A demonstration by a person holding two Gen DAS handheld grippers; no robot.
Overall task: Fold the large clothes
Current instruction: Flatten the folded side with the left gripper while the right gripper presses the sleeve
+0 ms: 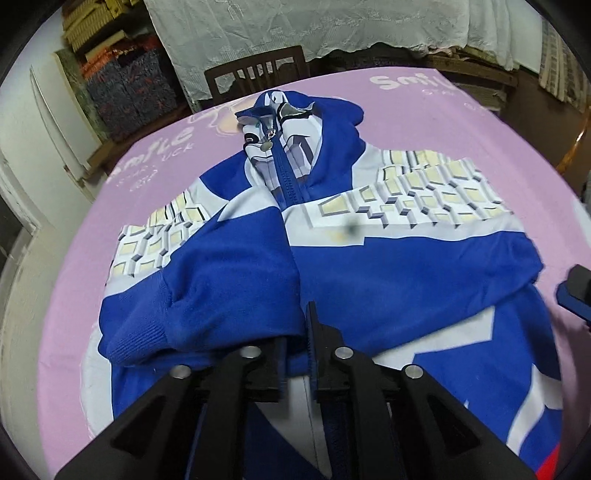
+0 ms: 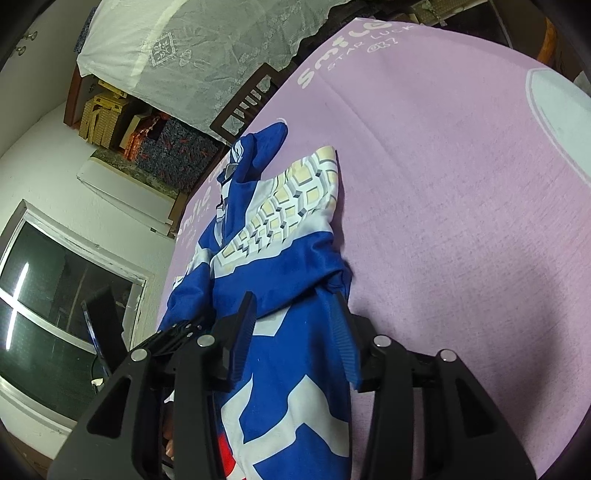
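Blue hoodie (image 1: 369, 266) on pink tablecloth (image 1: 66, 295), wooden chair (image 1: 255, 74) behind.

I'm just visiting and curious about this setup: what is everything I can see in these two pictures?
hooded jacket: one, blue and white with a cream block pattern, zipped, lying on the table, both sleeves folded in over the front
tablecloth: one, pink with white lettering, covering the table
chair: one, dark wood, beyond the table's far edge
lace cloth: one, white, draped over furniture behind the chair
stacked boxes: several, yellow and dark patterned, by the wall
window: one, dark glass, white frame
left gripper: one, black, jaws slightly apart over the jacket's hem
right gripper: one, black with blue pads, jaws open astride the jacket's edge
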